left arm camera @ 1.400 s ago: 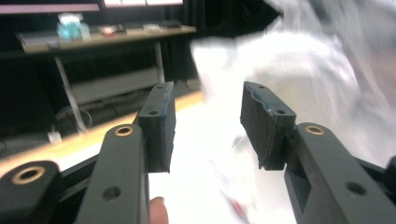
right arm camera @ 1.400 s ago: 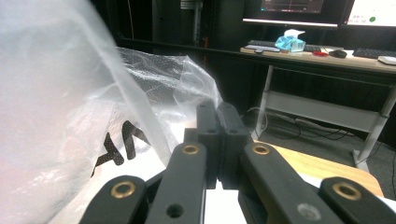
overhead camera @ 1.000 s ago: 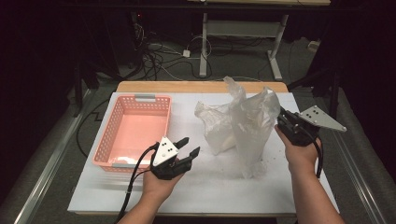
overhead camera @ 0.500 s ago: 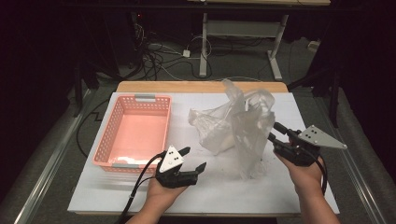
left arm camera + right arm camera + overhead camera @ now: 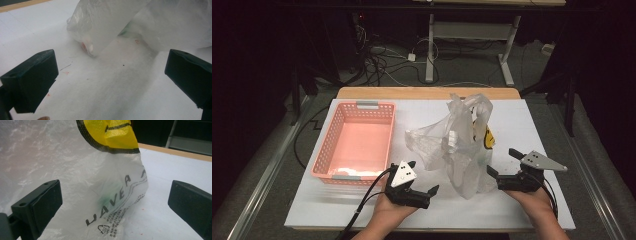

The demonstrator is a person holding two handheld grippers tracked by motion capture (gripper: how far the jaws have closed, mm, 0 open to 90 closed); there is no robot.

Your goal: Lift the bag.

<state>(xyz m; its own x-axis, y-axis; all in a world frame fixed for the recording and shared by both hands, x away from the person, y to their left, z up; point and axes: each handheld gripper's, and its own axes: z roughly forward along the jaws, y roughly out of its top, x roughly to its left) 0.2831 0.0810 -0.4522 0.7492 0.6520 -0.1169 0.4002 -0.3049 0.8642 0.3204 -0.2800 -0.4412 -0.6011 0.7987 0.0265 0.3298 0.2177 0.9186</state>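
Observation:
A crumpled clear plastic bag (image 5: 457, 145) with a yellow print (image 5: 488, 139) lies slumped in the middle of the white table (image 5: 542, 125). My left gripper (image 5: 422, 176) rests low at the bag's front left; its jaws have just been opening and now stand wide with only bare table between them. In the left gripper view the bag (image 5: 112, 22) lies ahead of the left gripper (image 5: 110, 77). My right gripper (image 5: 503, 161) sits at the bag's right, its jaws also just opened wide. The bag (image 5: 62, 170) hangs loose in front of the right gripper (image 5: 115, 205), touching neither pad.
A pink mesh basket (image 5: 337, 140) stands at the left of the table, with something pale at its near end. The table's wooden back edge (image 5: 427, 93) runs behind the bag. Cables and a desk frame are on the dark floor beyond.
Both grippers have opened. The right hand has dropped toward the table's near right and let the bag go. The bag has sagged lower. The left hand has drifted slightly nearer.

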